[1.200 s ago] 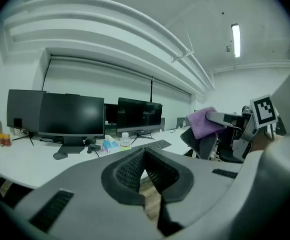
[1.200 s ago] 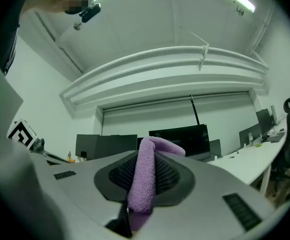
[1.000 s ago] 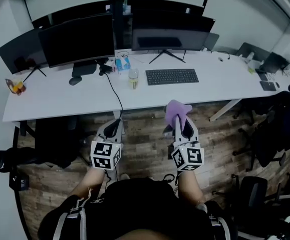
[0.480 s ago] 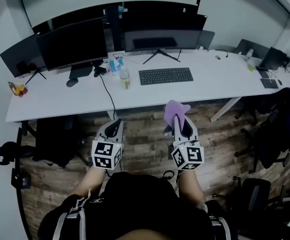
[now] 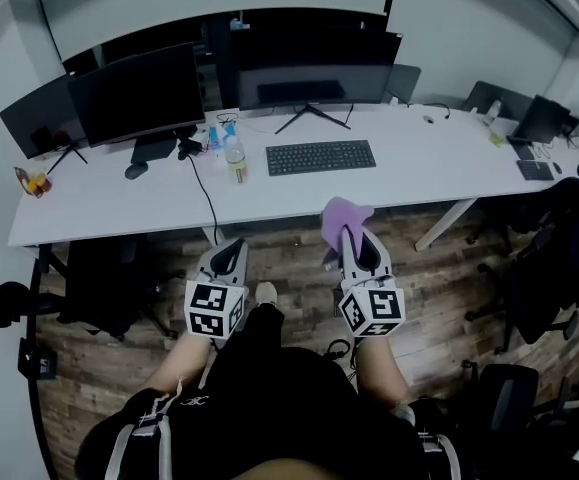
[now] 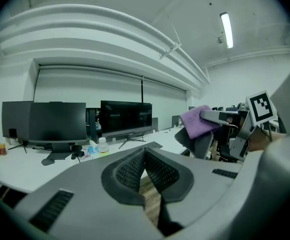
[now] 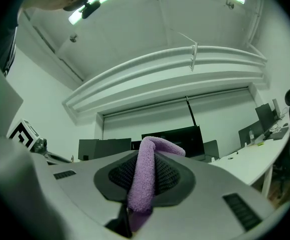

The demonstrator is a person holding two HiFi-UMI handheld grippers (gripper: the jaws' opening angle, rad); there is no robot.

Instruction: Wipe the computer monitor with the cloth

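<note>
Two grippers hung low on the near side of the desk (image 5: 439,163). The right gripper (image 5: 355,243) had its jaws clamped on the purple cloth (image 5: 341,214), with the loose end flopped forward, ready for wiping, I judged. The left gripper (image 5: 231,255) had its jaws pressed together on nothing, seemingly idle. The monitor (image 5: 314,68) stood at the desk's far edge, well apart from the cloth.

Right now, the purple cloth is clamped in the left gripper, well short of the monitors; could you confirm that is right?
Not quite: the purple cloth is clamped in the right gripper, as the right gripper view shows. The left gripper is shut on nothing. The cloth is indeed well short of the monitors.
</note>
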